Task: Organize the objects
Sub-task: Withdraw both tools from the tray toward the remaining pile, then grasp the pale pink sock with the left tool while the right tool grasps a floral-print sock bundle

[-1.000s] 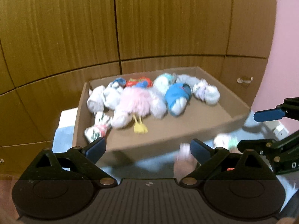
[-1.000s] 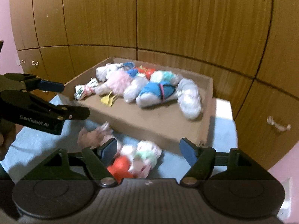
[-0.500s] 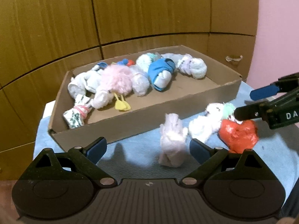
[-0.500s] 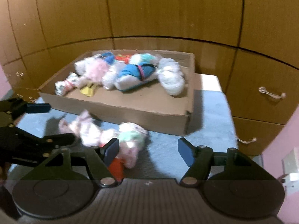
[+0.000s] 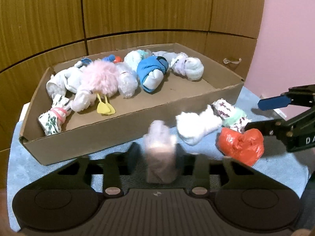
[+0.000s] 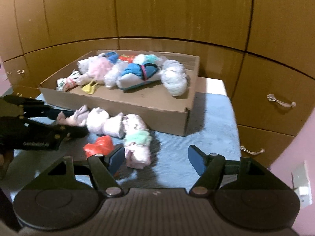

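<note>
Mostly done: cardboard box (image 5: 122, 137) mid-frame holds most bundles, four remain on the blue desk (image 6: 212, 122); left tool (image 5: 157, 153) clamped on the pale pink bundle (image 5: 160, 147) at lower centre, right tool (image 6: 156, 159) wide open, empty.

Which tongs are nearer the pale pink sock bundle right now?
Left. The left tongs close around the pale pink sock bundle; the right tongs sit open, apart, beside the orange bag.
</note>
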{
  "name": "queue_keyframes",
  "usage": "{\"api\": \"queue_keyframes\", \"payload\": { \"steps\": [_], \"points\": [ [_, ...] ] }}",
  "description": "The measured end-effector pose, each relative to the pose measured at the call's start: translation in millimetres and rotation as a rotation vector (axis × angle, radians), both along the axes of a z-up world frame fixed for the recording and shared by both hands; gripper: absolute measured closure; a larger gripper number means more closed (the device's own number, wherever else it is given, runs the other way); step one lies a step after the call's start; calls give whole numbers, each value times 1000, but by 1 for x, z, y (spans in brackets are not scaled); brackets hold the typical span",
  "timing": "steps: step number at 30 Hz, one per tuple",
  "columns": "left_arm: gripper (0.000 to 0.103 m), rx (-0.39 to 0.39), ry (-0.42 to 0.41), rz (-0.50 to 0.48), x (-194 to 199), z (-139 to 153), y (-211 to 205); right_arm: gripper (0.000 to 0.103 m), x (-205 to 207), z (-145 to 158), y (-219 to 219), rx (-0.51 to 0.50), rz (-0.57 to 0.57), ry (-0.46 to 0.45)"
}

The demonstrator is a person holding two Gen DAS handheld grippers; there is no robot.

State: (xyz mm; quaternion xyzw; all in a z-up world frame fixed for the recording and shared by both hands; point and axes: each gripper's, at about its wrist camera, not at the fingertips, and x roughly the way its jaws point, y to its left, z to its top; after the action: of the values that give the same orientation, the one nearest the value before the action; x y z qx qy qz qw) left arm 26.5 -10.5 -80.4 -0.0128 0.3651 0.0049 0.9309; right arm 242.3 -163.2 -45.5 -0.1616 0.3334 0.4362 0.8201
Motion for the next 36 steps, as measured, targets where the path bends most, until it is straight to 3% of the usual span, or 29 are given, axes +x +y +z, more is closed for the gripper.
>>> {"api": "queue_keyframes", "payload": {
  "steps": [4, 11, 27, 36],
  "points": [
    [67, -16, 5, -12, 0, 1, 2, 40, -1, -2, 10, 5, 42, 10],
    [68, -18, 3, -1, -5, 3, 4, 81, 0, -10, 22, 0, 101, 69],
    [68, -5, -18, 27, -28, 20, 18, 83, 0, 6, -9, 45, 96, 58],
    [68, 11, -48, 58, -37, 52, 40, 83, 7, 41, -14, 90, 118, -10]
  ]
}}
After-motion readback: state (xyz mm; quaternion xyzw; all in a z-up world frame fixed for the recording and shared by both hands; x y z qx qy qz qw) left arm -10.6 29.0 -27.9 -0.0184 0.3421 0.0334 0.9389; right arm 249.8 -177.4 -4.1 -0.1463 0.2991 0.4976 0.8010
